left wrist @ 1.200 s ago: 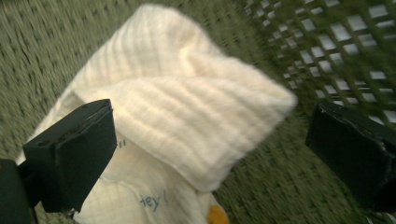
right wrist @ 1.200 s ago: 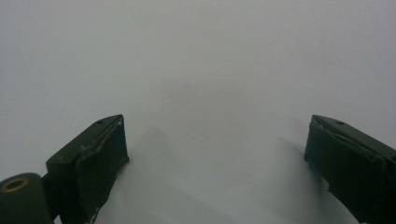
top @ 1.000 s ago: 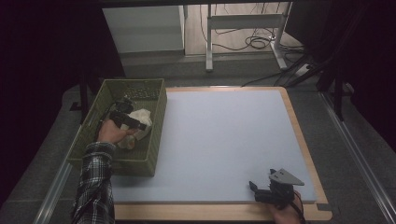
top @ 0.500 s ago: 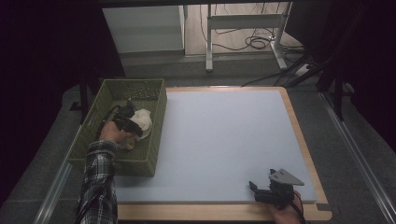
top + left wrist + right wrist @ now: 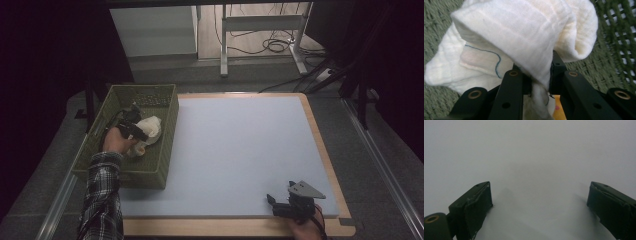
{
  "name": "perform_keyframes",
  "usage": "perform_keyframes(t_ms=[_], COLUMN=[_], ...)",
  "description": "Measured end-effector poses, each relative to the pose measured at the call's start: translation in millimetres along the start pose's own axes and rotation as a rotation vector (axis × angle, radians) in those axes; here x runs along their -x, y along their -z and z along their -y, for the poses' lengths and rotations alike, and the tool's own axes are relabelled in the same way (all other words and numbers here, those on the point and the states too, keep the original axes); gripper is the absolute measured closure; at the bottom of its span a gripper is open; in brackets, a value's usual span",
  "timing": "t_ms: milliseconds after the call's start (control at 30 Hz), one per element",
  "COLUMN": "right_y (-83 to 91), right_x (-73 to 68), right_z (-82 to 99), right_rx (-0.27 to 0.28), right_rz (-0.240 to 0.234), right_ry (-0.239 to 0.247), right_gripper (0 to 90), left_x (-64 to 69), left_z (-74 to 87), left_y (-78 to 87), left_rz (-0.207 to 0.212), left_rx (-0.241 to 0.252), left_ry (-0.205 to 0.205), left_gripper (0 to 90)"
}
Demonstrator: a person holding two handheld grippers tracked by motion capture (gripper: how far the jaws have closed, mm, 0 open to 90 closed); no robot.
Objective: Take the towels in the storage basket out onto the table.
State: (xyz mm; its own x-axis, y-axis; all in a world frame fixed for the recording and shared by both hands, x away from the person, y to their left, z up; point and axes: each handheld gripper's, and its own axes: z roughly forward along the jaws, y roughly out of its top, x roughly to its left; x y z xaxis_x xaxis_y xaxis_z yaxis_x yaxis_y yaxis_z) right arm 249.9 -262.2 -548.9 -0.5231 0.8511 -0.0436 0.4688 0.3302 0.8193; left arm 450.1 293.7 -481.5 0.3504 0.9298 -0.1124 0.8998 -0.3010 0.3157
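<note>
**White cloth pinched in the basket**

White cloth (image 5: 524, 32), soft and bunched, is sitting inside the green woven basket (image 5: 161, 165) at the left edge of the table (image 5: 240, 227). The left gripper (image 5: 131, 125) is reaching into the basket and clamping a fold of that cloth between its jaws; in the left gripper view the fabric is draping over both black jaws, with a thin blue stitched line and a pale label showing on a lower layer. Pinching a fold rather than the whole bundle looks like a way of getting a hold firm enough for lifting it clear of the basket walls. A plaid sleeve (image 5: 100, 200) is coming in from below.

The right gripper (image 5: 287, 204) is resting near the front right corner, well apart from the basket, with its jaws spread wide and nothing between them, probably waiting its turn.

Pale grey-blue matting (image 5: 240, 150) is covering the table inside a wooden border. Beyond, the room is dim, with metal legs and cables (image 5: 270, 45) lying on a lighter floor.
</note>
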Motion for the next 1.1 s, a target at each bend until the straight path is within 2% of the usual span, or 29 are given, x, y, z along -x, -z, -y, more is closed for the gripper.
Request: perform_keyframes(t_ms=[33, 167, 333, 367, 400, 600, 667, 1100], right_y=[0.0, 0.0, 0.0, 0.0, 0.0, 0.0, 0.0, 0.0], right_x=[0.0, 0.0, -0.1, -0.1, -0.1, 0.0, -0.1, -0.1], right_z=[0.0, 0.0, 0.0, 0.0, 0.0, 0.0, 0.0, 0.0], right_rx=[0.000, 0.000, 0.000, 0.000, 0.000, 0.000, -0.001, -0.001], right_rz=[0.000, 0.000, 0.001, 0.001, 0.001, -0.001, 0.001, 0.001], right_ry=[0.000, 0.000, 0.000, 0.000, 0.000, 0.000, 0.000, 0.000], right_gripper=[6.0, 6.0, 6.0, 6.0, 6.0, 6.0, 6.0, 6.0], left_x=[0.0, -1.4, -2.8, -2.8, -2.6, 0.1, 2.2, 12.7], left_z=[0.0, 3.6, 10.8, 10.8, 12.9, 16.5, 18.0, 24.2], left_y=[0.0, 18.2, 49.9, 49.9, 58.1, 76.4, 87.5, 124.5], left_rz=[0.000, 0.011, 0.011, 0.011, 0.005, 0.000, -0.010, -0.027], left_rx=[0.000, 0.050, 0.117, 0.117, 0.127, 0.167, 0.189, 0.243], left_ry=[0.000, 0.005, 0.003, 0.003, -0.004, -0.018, -0.031, -0.067], left_gripper=[77.3, 77.2, 77.0, 77.0, 76.9, 76.8, 76.6, 76.2])
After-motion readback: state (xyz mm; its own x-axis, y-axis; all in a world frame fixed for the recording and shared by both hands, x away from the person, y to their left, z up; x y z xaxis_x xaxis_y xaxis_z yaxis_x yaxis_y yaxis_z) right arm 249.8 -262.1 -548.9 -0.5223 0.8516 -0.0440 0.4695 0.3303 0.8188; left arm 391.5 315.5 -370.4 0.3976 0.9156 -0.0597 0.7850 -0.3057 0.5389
